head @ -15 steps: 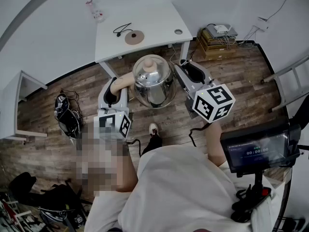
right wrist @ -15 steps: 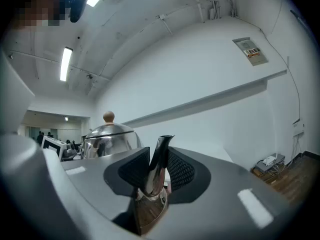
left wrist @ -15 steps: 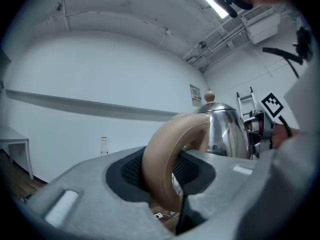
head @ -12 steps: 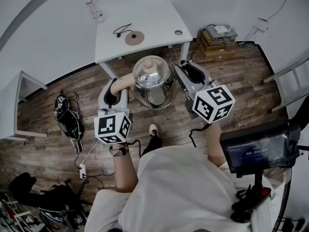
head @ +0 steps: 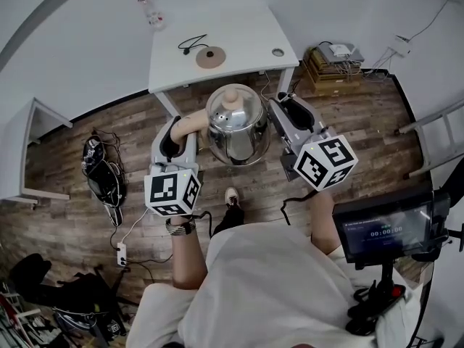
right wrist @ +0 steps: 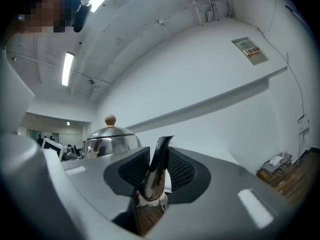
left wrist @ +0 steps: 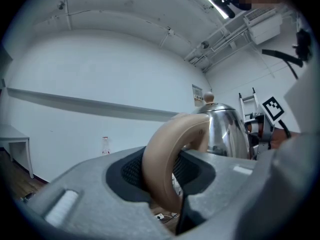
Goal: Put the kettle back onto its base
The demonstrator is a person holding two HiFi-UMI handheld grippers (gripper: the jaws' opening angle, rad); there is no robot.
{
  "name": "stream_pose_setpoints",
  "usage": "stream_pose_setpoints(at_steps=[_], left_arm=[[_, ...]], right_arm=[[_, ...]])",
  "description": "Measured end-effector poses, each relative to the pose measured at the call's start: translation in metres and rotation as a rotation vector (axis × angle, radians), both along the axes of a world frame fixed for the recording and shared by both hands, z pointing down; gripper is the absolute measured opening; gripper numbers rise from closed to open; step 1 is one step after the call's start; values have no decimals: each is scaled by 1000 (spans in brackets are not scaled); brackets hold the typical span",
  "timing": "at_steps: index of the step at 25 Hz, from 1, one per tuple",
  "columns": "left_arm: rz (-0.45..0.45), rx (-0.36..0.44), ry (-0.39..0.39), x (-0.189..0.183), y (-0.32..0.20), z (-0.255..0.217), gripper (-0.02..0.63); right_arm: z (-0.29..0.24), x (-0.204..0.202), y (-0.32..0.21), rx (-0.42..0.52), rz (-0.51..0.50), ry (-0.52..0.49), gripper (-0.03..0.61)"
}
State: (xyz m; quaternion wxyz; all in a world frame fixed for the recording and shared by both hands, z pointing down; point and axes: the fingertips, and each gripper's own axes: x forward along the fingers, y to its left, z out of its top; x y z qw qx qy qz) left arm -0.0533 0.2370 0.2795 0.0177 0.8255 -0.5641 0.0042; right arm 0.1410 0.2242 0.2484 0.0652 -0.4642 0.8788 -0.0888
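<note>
1. The left gripper (left wrist: 162,173) is clamped on the fat, curved tan handle (left wrist: 155,151); this grip is shown clearly only in its own view.
2. The shiny round kettle (head: 233,122) is held over the wood floor (head: 362,114), just before the white table (head: 239,27). It is kept apart from the flat brown base (head: 210,56), where bare tabletop is left around.
3. The thin metal spout (right wrist: 152,181) is pinched by the right gripper (right wrist: 158,164).

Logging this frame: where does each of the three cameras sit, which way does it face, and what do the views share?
Head view: on the person's head, facing steeply down at the floor, white table, left gripper and right gripper; the person's shirt shows.
Left gripper view: on that gripper, level along jaws clamping the handle; the shirt shows at right.
Right gripper view: on that gripper, level along jaws clamping the spout, toward a white wall.
Shared: all three show the steel kettle.
</note>
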Motion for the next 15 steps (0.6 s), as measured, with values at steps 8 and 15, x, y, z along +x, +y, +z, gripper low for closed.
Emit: stream_pose_setpoints(at_steps=[8,15], left_arm=[[1,-34,20,-30,-43,27,127],[18,-28,24,-45,-68,21,127]], right_arm=[[24,-31,-46,-40,5,29,106],[20,-46,-69,-53,6,36,107]])
